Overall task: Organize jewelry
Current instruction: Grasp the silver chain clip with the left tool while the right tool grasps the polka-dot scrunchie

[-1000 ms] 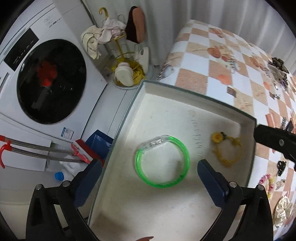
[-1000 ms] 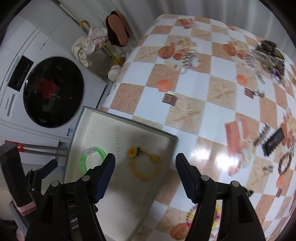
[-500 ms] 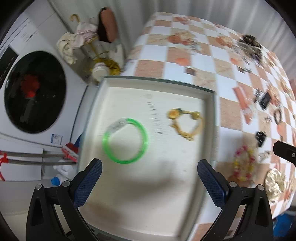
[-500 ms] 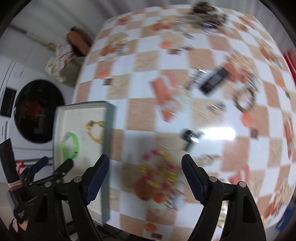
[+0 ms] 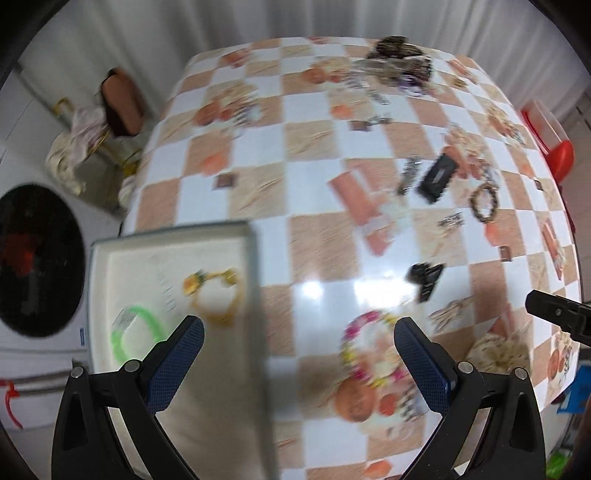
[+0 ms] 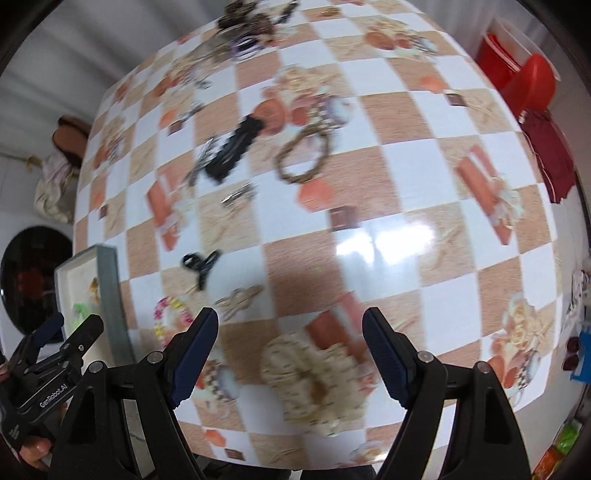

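Left to right; tray (image 5: 170,240) sits at the table's left edge and already holds the green bangle (image 5: 138,328) and the yellow flower bracelet (image 5: 214,295), apart from each other; left gripper (image 5: 299,354) hangs over the tray's right wall, jaws spread, nothing between them; the multicolour bead bracelet (image 5: 365,347) lies on the checkered tablecloth (image 5: 317,184) just right of the tray, inside the span of those jaws; likely its next pick.

Right gripper (image 6: 290,350): jaws have just been opening and now stand wide, empty; beige scrunchie (image 6: 317,380) lies on the cloth between and below them; likely this hand's target.

To do it well: both views are smeared, so settle before descending; centre the jaws over one side of the scrunchie's ring, come straight down, pinch fabric and not tablecloth; for the bead bracelet, grip across the strand; carry over the tray wall, not into it.

In the way: the two grippers are close, left one showing at the right view's left edge; stagger the picks; gold hair clip (image 6: 238,297) and black claw clip (image 6: 201,264) lie near the beads.

Further off: brown bead bracelet (image 6: 304,158), black barrette (image 6: 234,147), silver clips (image 6: 240,195), a tangled pile (image 6: 251,26) at the far edge; all well apart.
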`<state>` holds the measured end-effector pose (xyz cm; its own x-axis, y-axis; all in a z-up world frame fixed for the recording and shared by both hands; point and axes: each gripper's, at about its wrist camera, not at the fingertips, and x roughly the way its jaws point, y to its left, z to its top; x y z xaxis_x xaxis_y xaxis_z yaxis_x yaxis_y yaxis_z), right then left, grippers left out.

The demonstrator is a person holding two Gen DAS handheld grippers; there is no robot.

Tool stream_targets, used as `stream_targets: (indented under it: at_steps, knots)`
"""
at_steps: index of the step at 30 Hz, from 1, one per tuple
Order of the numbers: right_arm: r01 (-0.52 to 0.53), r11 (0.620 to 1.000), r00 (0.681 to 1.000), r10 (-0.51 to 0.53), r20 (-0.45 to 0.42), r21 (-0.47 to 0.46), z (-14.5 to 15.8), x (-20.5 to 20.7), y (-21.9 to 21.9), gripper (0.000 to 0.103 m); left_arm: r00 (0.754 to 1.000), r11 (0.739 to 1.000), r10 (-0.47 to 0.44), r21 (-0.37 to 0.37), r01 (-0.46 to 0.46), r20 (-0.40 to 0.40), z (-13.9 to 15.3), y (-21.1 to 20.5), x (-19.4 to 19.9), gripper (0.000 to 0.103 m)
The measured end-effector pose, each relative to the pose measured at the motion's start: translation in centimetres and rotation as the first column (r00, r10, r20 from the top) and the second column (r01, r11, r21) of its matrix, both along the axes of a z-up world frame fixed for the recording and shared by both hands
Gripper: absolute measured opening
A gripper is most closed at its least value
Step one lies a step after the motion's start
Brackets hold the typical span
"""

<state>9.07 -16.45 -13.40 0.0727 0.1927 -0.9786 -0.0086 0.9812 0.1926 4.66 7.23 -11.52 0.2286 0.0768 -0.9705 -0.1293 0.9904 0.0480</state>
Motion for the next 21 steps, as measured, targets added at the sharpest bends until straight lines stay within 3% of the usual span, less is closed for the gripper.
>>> stream_targets:
  at_steps: [13,16,21]
  knots:
    - [0.001,0.999,1.0,0.0,0.019,-0.039,-1.3,6.1,-4.5,0.083,0.996,0.996,-0.09,-0.008,0.09,0.007,-1.5,-6.8,6.0,0.103]
    - [-0.014,0.999,1.0,0.014,0.01,-0.039,-1.7,7.3,-4.8,0.083,0.995,0.995,-0.101,-0.008,0.101,-0.01,-2.1,-8.0,7.1,0.096]
    - [-0.064,0.998,0.998,0.064,-0.027,0.02,-2.2,6.1,-5.4,0.083,0.992,0.992,-0.126,-0.029,0.126,-0.02,-3.3,-9.3,8.3,0.095]
